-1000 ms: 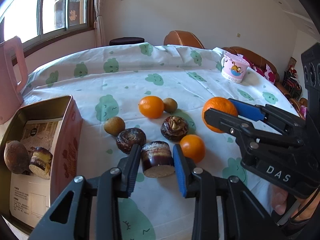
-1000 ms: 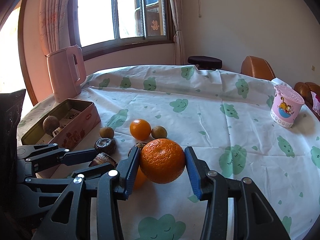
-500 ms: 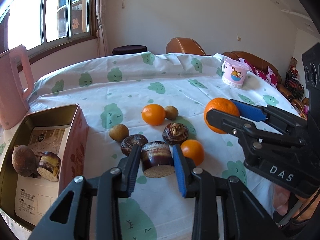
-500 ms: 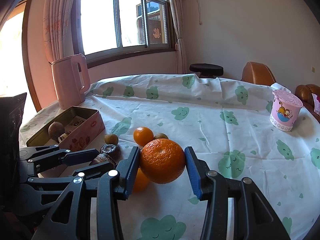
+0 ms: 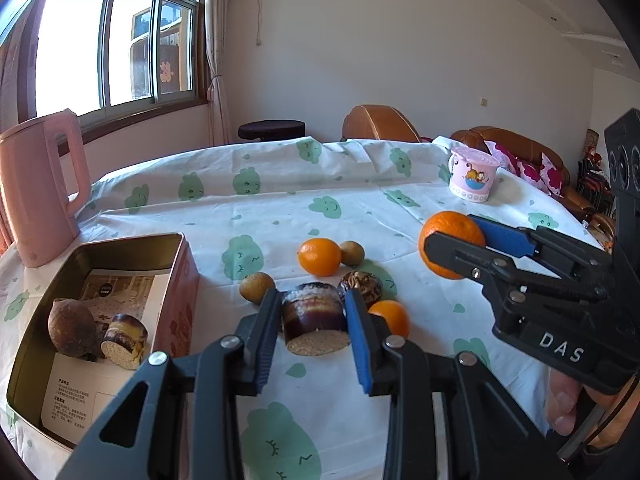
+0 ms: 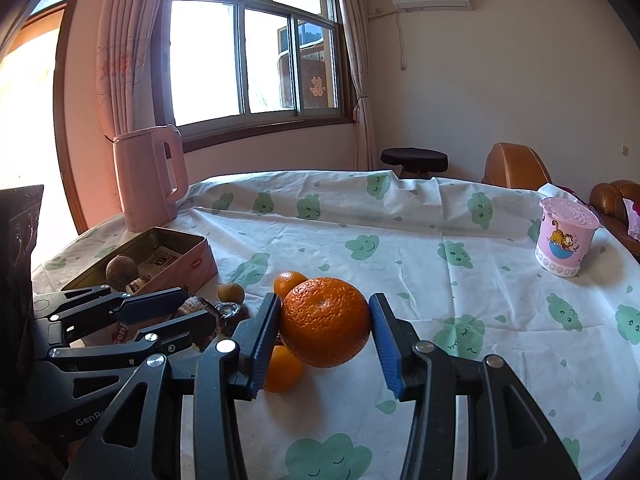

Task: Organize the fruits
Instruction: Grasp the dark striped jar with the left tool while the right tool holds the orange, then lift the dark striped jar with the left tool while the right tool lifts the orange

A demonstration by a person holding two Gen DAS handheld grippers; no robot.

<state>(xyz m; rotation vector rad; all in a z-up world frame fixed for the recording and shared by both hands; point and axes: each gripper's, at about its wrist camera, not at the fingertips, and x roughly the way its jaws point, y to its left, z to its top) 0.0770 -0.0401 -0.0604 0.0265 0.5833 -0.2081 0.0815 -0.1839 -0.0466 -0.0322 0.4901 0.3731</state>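
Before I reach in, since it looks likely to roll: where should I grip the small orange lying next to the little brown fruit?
Take the small orange across its middle, jaws on its left and right flanks, coming from above. The little brown fruit touches its right side, so slide that jaw in carefully or turn the grip front-to-back. It is round, with no flat face.

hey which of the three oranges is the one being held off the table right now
The biggest orange, clamped in the right gripper. The two smaller oranges lie on the tablecloth, with nothing gripping them.
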